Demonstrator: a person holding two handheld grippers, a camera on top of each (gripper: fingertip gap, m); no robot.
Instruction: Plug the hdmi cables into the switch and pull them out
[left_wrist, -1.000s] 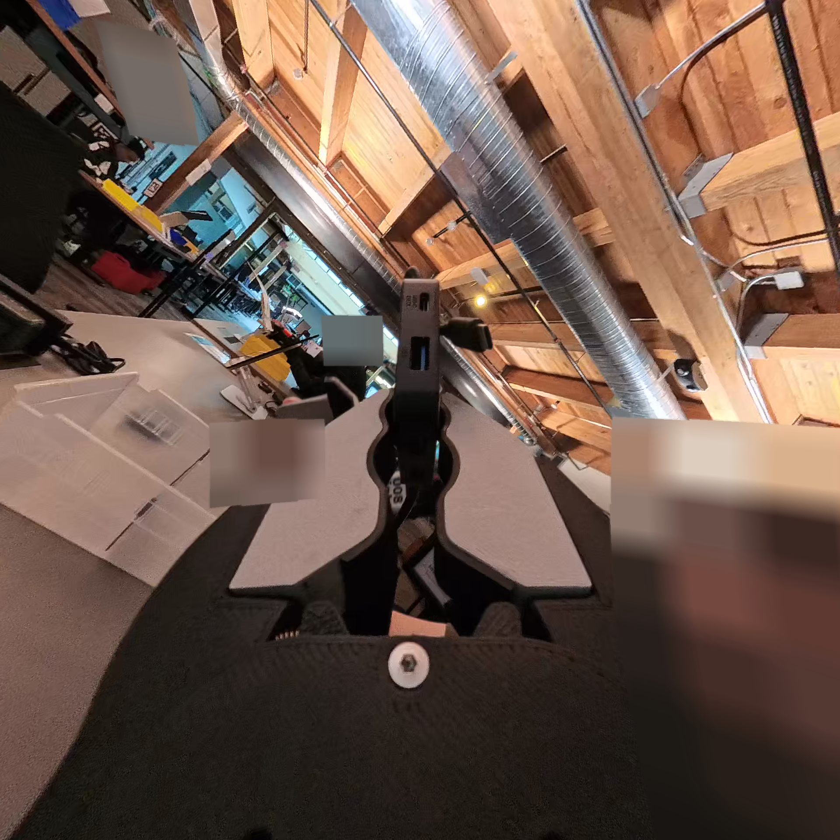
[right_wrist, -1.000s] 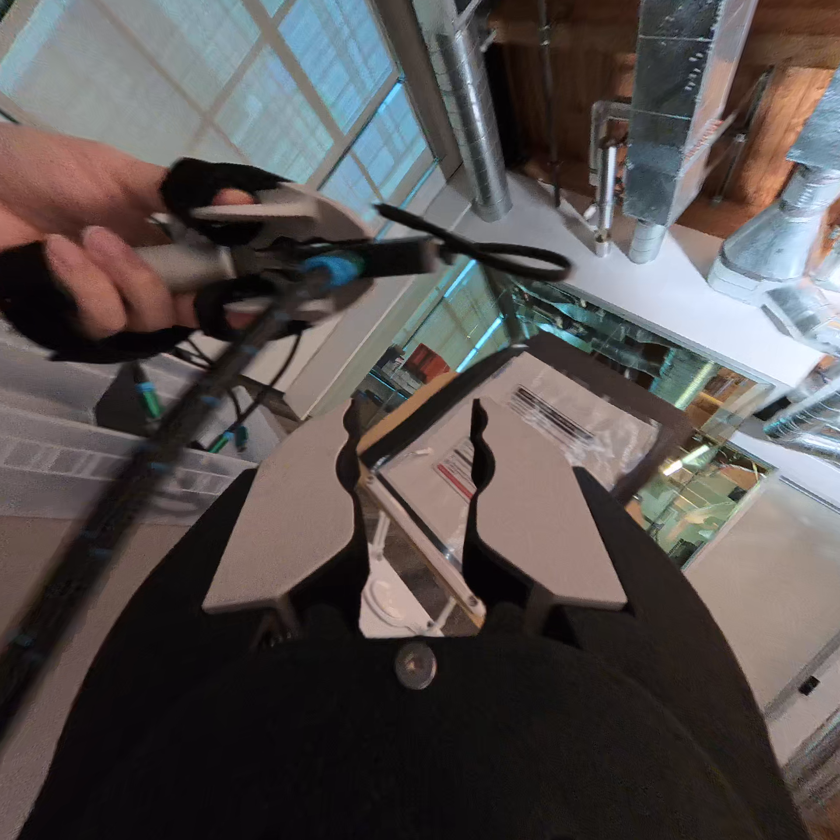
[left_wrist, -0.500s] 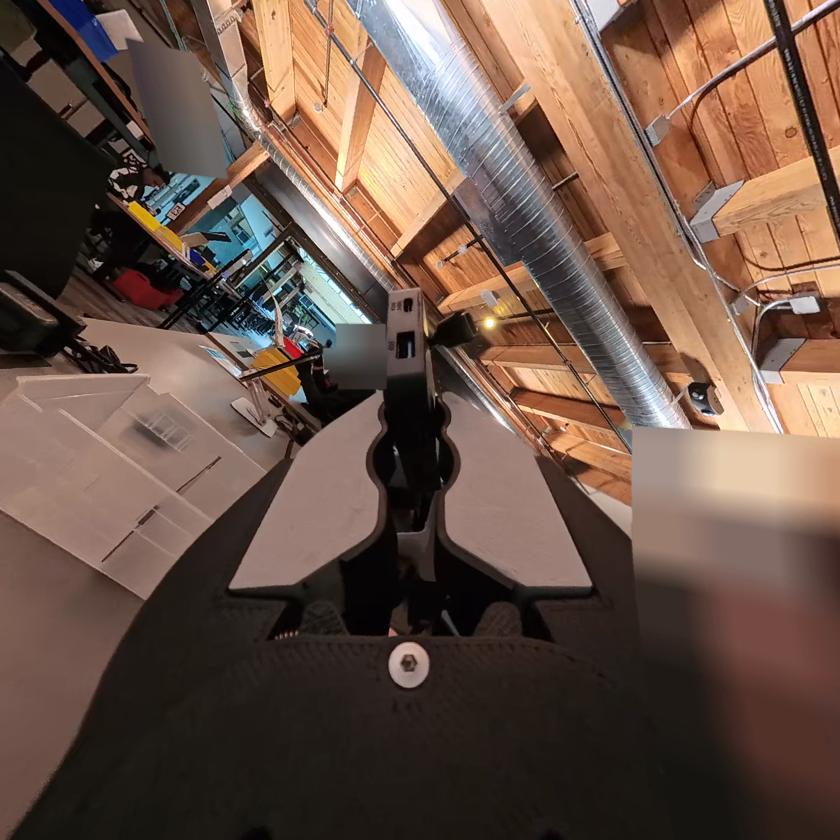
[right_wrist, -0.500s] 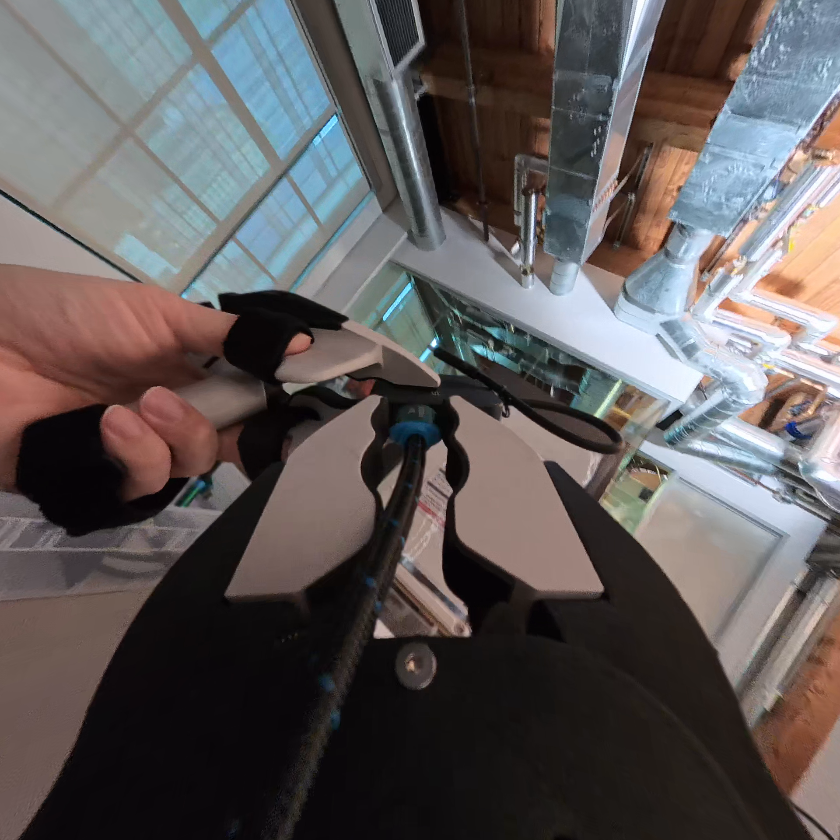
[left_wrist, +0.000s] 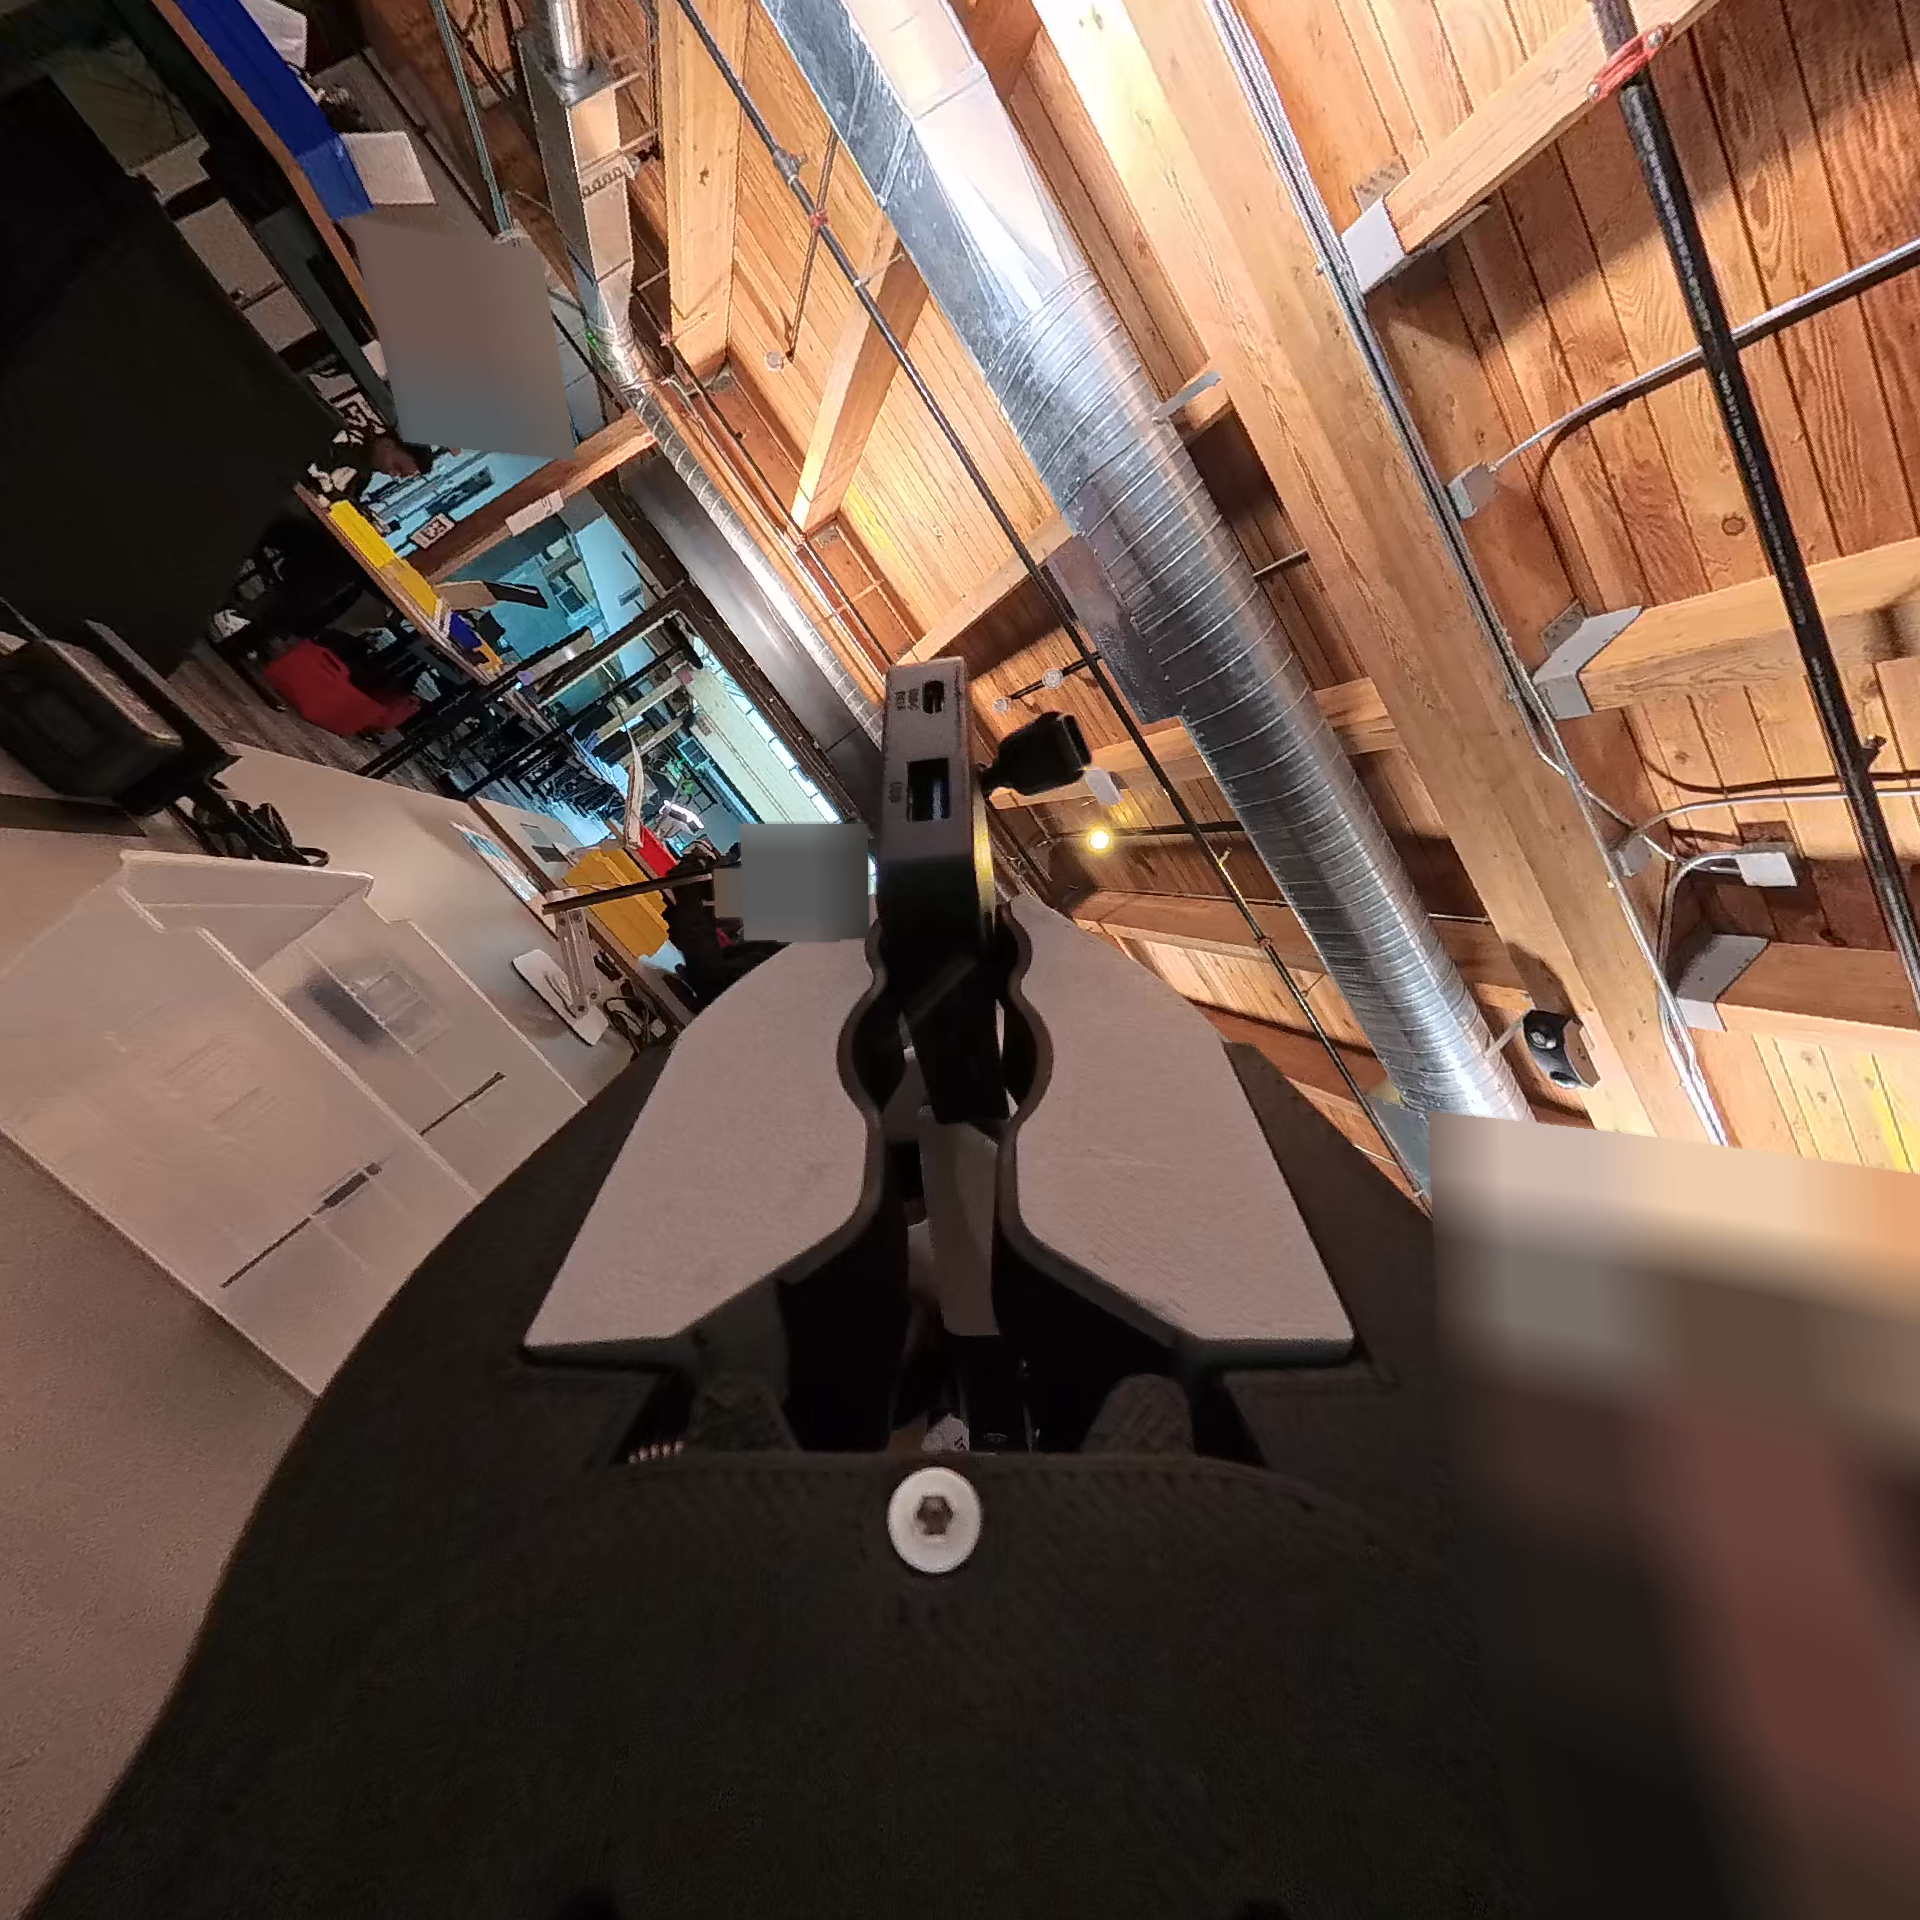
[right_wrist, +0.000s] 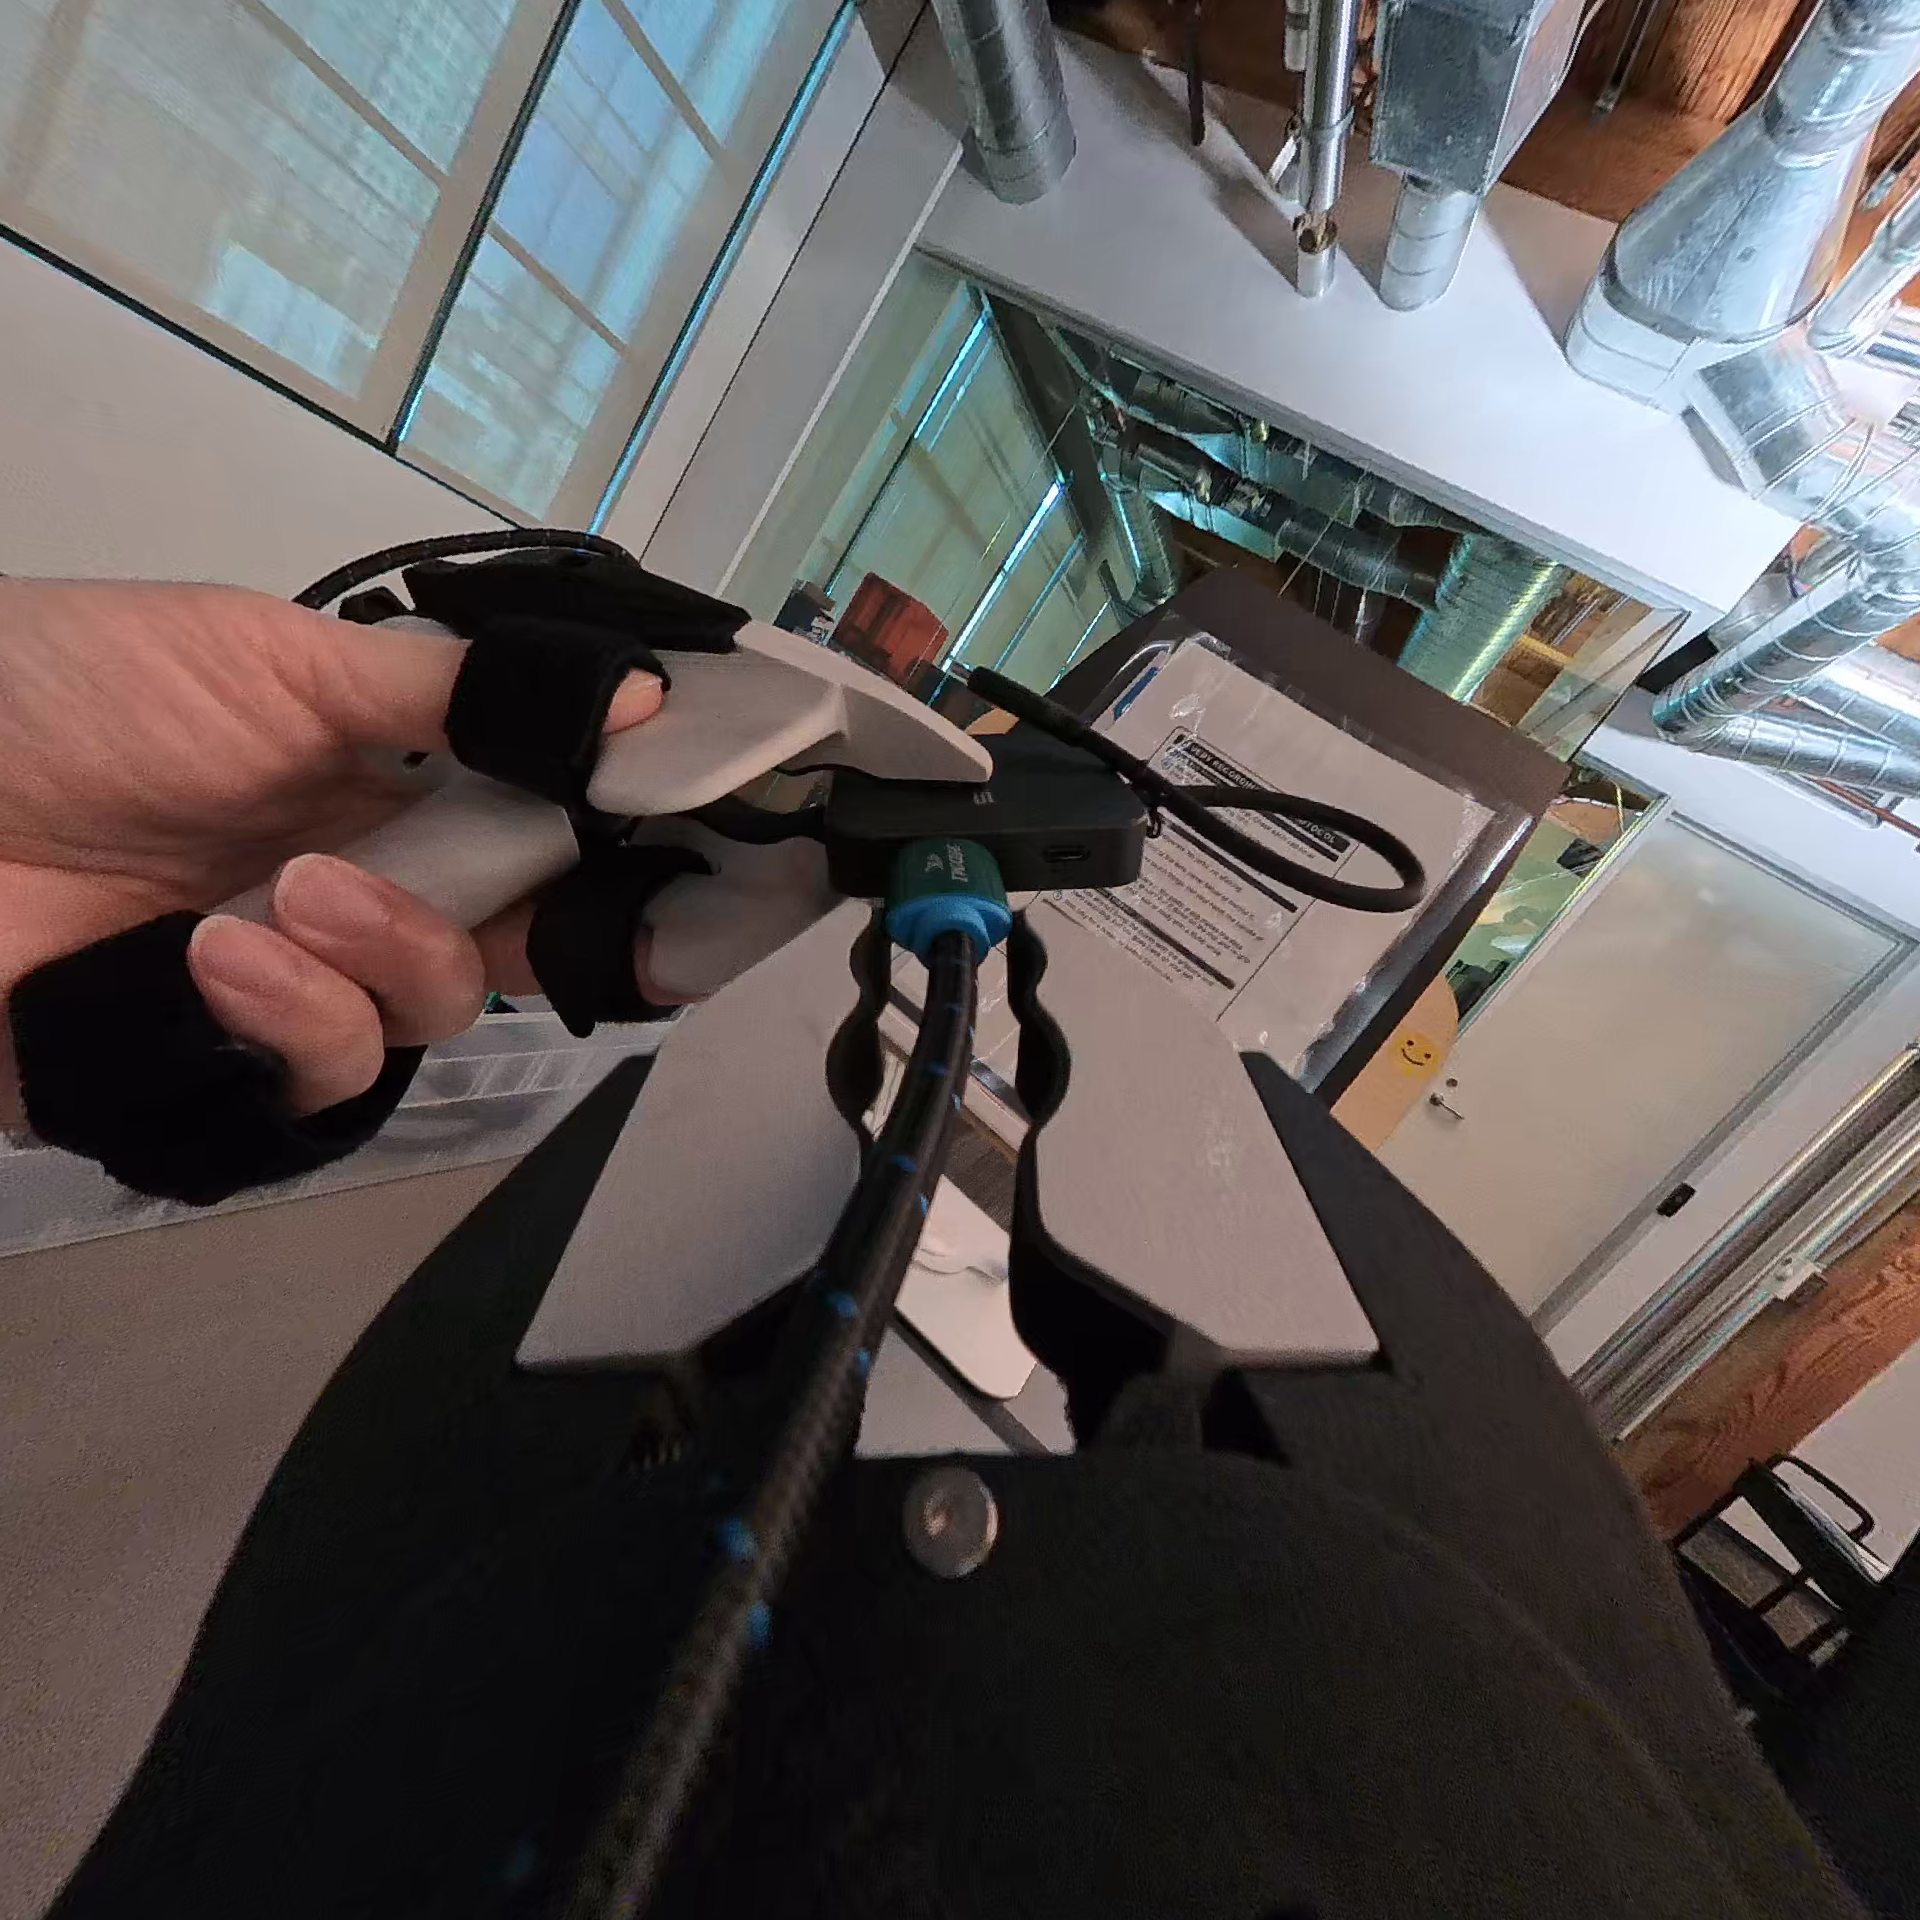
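In the left wrist view my left gripper (left_wrist: 935, 956) is shut on the dark grey switch (left_wrist: 923, 790), held up toward the ceiling. The switch's short black lead ends in a connector (left_wrist: 1044, 746). In the right wrist view the left gripper (right_wrist: 883, 842), in a person's hand (right_wrist: 208, 790), grips the switch (right_wrist: 1049, 831). A teal and blue HDMI plug (right_wrist: 940, 881) sits in the switch's side port. Its braided black cable (right_wrist: 914, 1132) runs back between my right gripper's fingers. My right gripper (right_wrist: 945, 940) is shut on the plug's blue collar.
Clear acrylic boxes (left_wrist: 260, 1049) stand on the pale table at the left. A board with a taped paper sheet (right_wrist: 1309, 790) stands behind the switch. The switch's short lead (right_wrist: 1351, 883) loops out to the right. Ducts and wooden beams are overhead.
My right gripper was open and away from the cable; it has moved onto the plug at the switch and closed on it. The left gripper kept hold of the switch.
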